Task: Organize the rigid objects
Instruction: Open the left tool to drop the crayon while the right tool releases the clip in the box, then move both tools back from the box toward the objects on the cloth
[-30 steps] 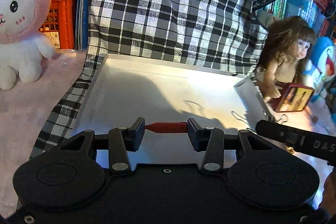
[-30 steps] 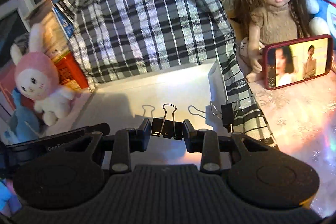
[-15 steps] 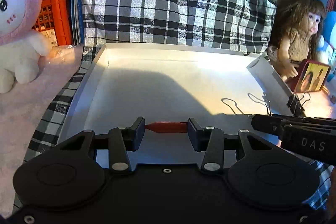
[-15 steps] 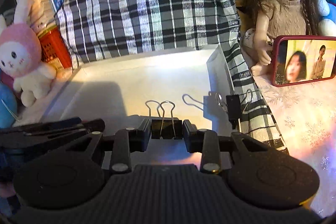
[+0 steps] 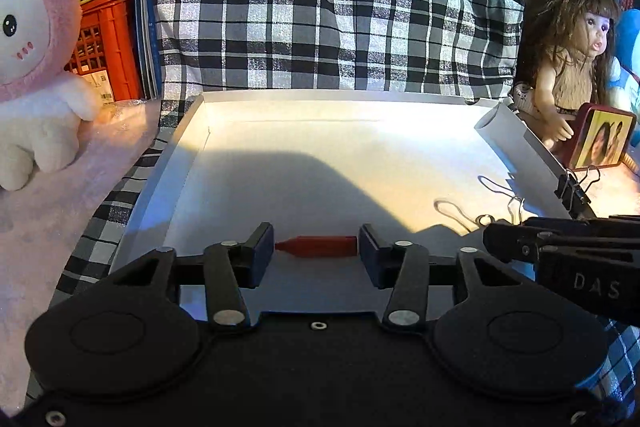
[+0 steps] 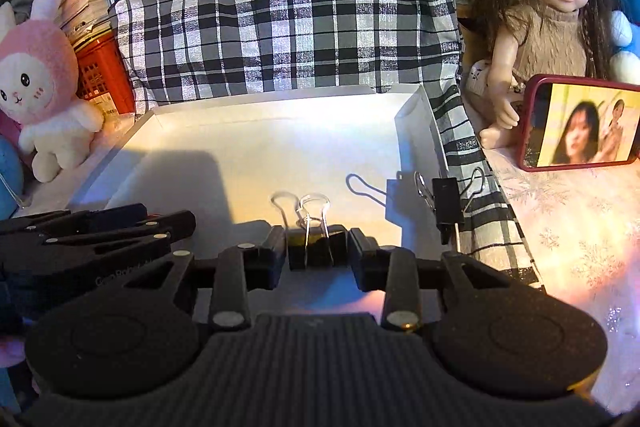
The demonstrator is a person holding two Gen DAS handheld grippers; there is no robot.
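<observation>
My left gripper [image 5: 317, 247] is shut on a small red pen-like piece [image 5: 318, 245], held crosswise over the near end of a white shallow box [image 5: 192, 131]. My right gripper [image 6: 317, 251] is shut on a black binder clip [image 6: 310, 247] with its wire handles pointing forward, over the same box [image 6: 416, 123]. A second black binder clip [image 6: 446, 201] is clipped on the box's right wall; it also shows in the left wrist view [image 5: 572, 191]. The right gripper's body shows at the right of the left wrist view [image 5: 568, 251].
A plaid cloth [image 5: 332, 7] hangs behind and under the box. A pink bunny plush [image 5: 32, 59] stands left. A doll [image 6: 548, 3] and a red-cased phone [image 6: 584, 123] stand right. A red crate [image 5: 108, 43] and books are behind.
Both grippers have moved forward and lower over the box, each still holding its object. The box fills more of both views.
</observation>
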